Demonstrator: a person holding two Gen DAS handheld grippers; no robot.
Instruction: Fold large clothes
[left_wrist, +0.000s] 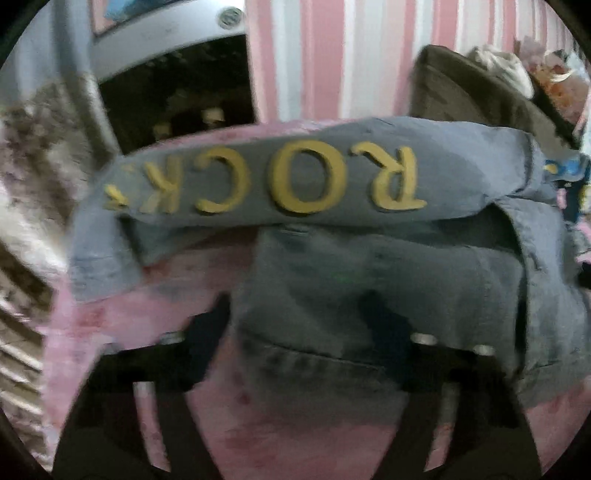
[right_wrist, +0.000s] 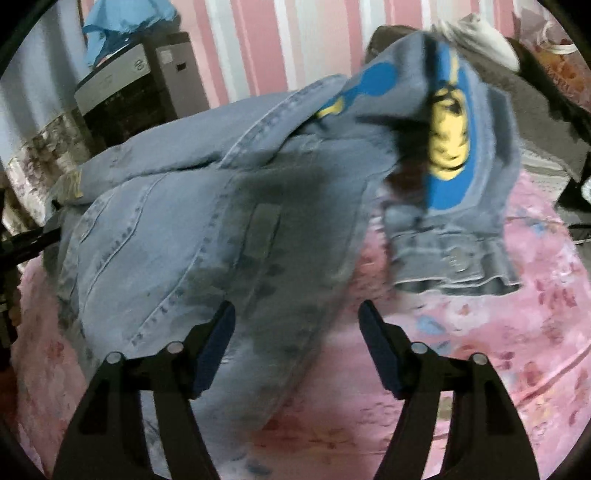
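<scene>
A blue denim jacket (left_wrist: 388, 280) lies on a pink floral bedsheet (left_wrist: 288, 428). One sleeve (left_wrist: 280, 181) with yellow letters "ROCK" is folded across its top. My left gripper (left_wrist: 299, 332) hovers open over the jacket's near edge, with denim lying between the fingers but not pinched. In the right wrist view the jacket (right_wrist: 177, 236) spreads to the left, and a sleeve (right_wrist: 454, 155) with a blue and yellow print hangs in the air at the right, its buttoned cuff (right_wrist: 458, 258) lowest. My right gripper (right_wrist: 297, 336) is open above the jacket's lower edge.
A pink-and-white striped wall (right_wrist: 295, 37) stands behind the bed. A black and silver cabinet (right_wrist: 133, 85) with a blue cloth (right_wrist: 125, 22) on top sits at the back left. A brown cushion (left_wrist: 465, 88) and other clothes pile up at the back right.
</scene>
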